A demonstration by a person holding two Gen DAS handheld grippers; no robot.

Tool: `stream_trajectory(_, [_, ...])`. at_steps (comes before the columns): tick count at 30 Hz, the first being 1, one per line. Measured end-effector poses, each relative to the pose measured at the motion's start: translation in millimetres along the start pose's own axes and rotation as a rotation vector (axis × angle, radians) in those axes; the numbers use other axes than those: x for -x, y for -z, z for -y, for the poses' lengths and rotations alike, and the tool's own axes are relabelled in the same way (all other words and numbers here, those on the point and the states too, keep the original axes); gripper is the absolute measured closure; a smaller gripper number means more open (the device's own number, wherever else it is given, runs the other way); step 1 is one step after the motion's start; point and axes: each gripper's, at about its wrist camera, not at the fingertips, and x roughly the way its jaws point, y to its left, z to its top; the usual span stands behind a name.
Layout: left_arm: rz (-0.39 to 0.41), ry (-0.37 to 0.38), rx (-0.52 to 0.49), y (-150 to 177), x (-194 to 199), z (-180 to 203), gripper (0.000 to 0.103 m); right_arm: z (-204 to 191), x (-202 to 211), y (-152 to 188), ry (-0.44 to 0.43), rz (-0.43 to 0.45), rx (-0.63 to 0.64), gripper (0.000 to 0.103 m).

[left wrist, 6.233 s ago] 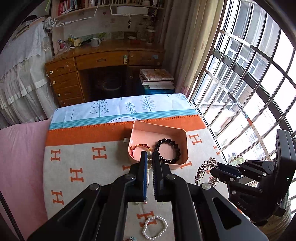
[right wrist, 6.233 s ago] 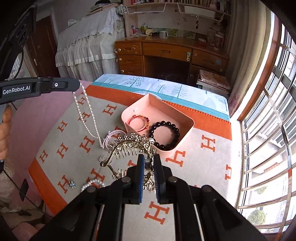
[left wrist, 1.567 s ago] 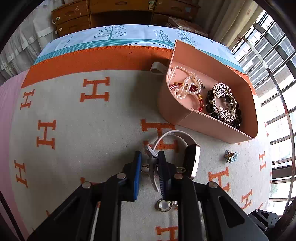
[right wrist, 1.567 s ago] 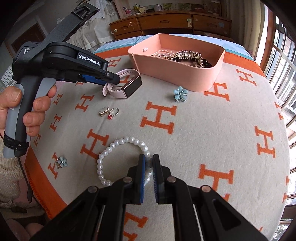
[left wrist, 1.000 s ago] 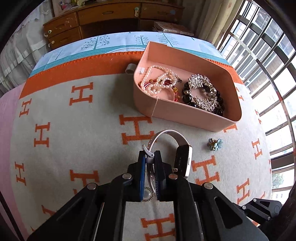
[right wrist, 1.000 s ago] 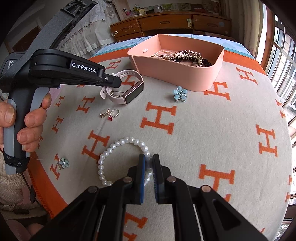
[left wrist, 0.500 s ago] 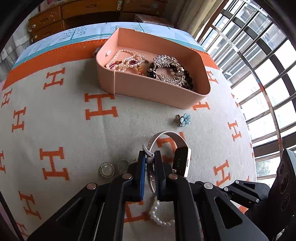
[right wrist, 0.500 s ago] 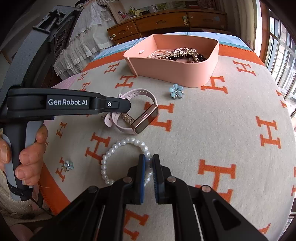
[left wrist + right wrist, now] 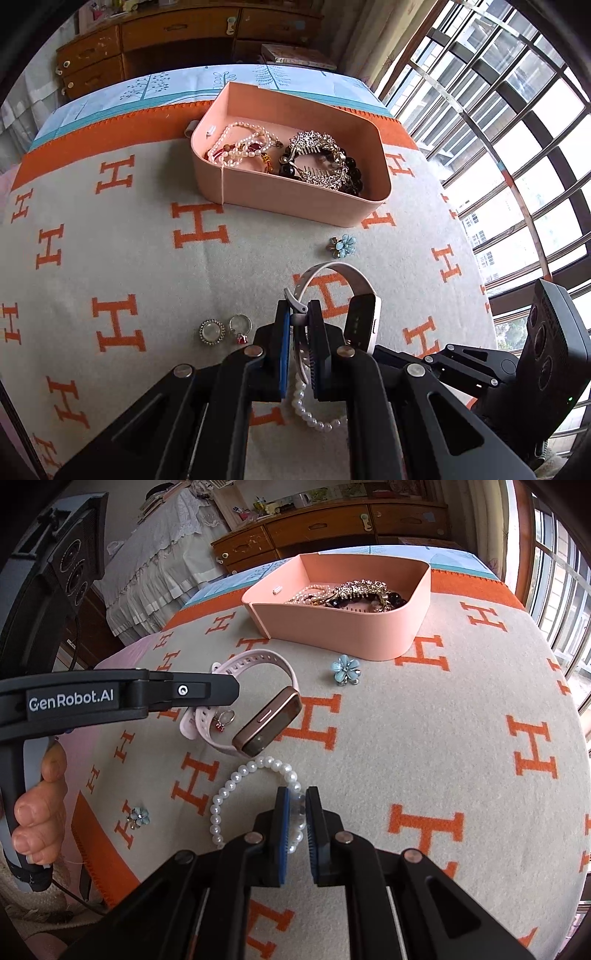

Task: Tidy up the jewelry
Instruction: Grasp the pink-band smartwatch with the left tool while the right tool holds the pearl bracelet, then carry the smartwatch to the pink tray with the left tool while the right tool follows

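Starting at the left, our left gripper (image 9: 298,334) is pinched tight on the watch (image 9: 255,705) strap, and the watch hangs clear of the blanket (image 9: 110,251), its face dangling to the right of the jaws. Under it in that view, at about 8 o'clock from the fingertips, lie 2 rings (image 9: 226,330), untouched. The tray (image 9: 291,199) sits at 12 o'clock, well apart, already holding pearls, a dark bead bracelet and a comb. A blue flower clip (image 9: 343,245) lies between watch and tray; we judge a low carry could sweep the dangling face across it. The strap is gripped near one end only, so a quick swing might let it slide out short of the tray. On the right, our right gripper (image 9: 295,812) has the pearl bracelet (image 9: 236,782) between its pads, nearly closed, but its jaws are opening slightly at this moment, and the loop lies flat on the blanket. If that easing goes on before we lift, the round beads may roll free. A 2nd flower clip (image 9: 139,816) waits at 9 o'clock from the bracelet, near the blanket edge, where a stray nudge could send it off.
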Motion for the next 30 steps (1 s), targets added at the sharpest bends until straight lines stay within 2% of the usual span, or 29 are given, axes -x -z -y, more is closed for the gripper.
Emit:
stream_trajectory(6, [-0.002, 0.009, 0.068, -2.7, -0.9, -18.3, 0.096, -12.2, -4.5, -4.5, -0.031, 0.034, 0.057, 0.084])
stream_trajectory(12, [-0.006, 0.044, 0.111, -2.9, 0.2, -27.7, 0.096, -30.8, -18.2, -12.6, -0.046, 0.052, 0.124, 0.084])
stream_trajectory(16, [-0.005, 0.077, 0.119, -4.8, 6.5, -26.2, 0.096, -34.0, -22.5, -14.6, -0.075, 0.073, 0.119, 0.084])
stream_trajectory(26, [0.002, 0.138, 0.115, -4.0, 25.1, -15.9, 0.096, -36.4, -5.4, -15.1, -0.056, 0.229, 0.108, 0.084])
stream_trajectory(30, [0.014, 0.137, 0.112, -2.4, 31.2, -12.6, 0.096, -38.2, 0.6, -14.2, -0.046, 0.276, 0.12, 0.084])
